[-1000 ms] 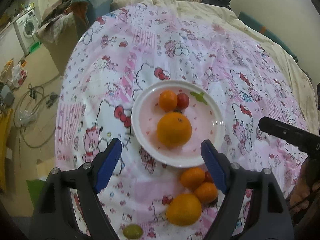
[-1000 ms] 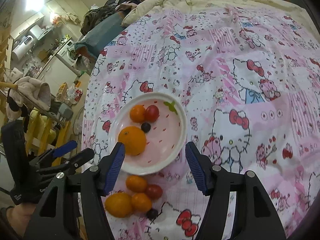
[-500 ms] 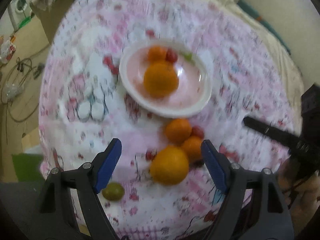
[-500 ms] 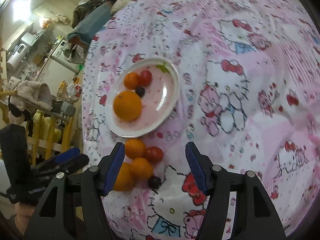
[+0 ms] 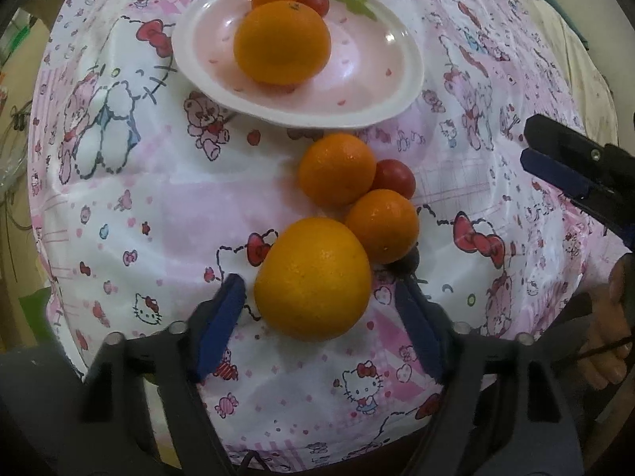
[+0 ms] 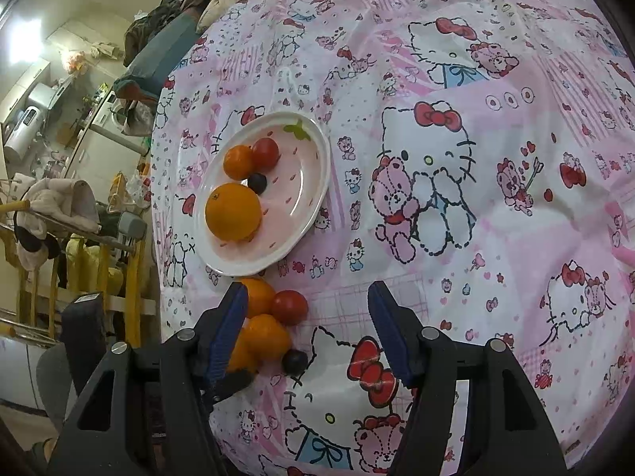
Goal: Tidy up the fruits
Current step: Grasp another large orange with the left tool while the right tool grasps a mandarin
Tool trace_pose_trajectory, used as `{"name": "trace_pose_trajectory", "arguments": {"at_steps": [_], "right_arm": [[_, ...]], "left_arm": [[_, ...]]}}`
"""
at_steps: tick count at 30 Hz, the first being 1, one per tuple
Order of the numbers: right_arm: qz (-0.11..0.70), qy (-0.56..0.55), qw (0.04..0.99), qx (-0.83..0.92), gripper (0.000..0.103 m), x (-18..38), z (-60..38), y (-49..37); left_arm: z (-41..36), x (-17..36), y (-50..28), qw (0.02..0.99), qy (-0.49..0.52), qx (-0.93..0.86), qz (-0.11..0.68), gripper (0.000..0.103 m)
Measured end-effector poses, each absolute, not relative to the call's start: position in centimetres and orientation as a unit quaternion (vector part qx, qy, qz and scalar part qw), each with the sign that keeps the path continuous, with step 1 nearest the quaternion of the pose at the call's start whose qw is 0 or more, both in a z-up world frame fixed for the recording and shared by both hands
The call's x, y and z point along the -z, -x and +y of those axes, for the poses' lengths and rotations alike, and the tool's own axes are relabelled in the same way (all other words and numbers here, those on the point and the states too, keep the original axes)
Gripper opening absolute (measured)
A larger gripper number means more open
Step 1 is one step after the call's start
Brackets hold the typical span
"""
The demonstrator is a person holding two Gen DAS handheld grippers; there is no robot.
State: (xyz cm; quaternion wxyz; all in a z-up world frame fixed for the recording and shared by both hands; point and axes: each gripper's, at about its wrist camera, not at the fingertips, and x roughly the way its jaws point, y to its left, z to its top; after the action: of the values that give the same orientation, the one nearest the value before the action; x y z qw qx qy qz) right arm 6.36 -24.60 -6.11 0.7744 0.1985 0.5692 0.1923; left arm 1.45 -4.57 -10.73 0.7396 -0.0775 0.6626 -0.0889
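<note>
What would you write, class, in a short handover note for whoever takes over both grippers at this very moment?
Left gripper: open, jaws either side of the big orange on the cloth, not closed.
Right gripper: open, holding nothing.
Plate: a large orange, a small orange, a tomato, a dark berry.
Left to move: big orange, two small oranges, tomato, dark berry.
</note>
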Motion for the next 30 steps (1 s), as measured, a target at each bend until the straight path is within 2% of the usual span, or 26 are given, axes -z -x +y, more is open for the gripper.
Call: {"name": "trace_pose_trajectory", "arguments": {"at_steps": [2, 11, 19, 30], "right_arm": [[0.569, -0.196, 0.774, -0.194, 0.066, 6.0, -24.4, -6.3], [0.575, -0.192, 0.77, -0.198, 0.065, 6.3, -23.6, -6.6], [0.591, -0.184, 0.759, -0.199, 0.065, 7.5, -22.5, -6.6], [0.647, -0.213, 0.688, -0.25, 0.062, 11.4, -18.8, -6.4]], "left_arm": [[-4.7, 11.0, -1.5, 0.739, 0.07, 0.084, 0.665, 0.055], [-3.5, 10.1, -1.5, 0.744, 0.091, 0.087, 0.656, 0.052], [0.8, 5.4, -2.2, 0.803, 0.14, 0.036, 0.578, 0.052], [7.6, 4.3, -2.7, 0.791, 0.26, -0.026, 0.553, 0.052]]}}
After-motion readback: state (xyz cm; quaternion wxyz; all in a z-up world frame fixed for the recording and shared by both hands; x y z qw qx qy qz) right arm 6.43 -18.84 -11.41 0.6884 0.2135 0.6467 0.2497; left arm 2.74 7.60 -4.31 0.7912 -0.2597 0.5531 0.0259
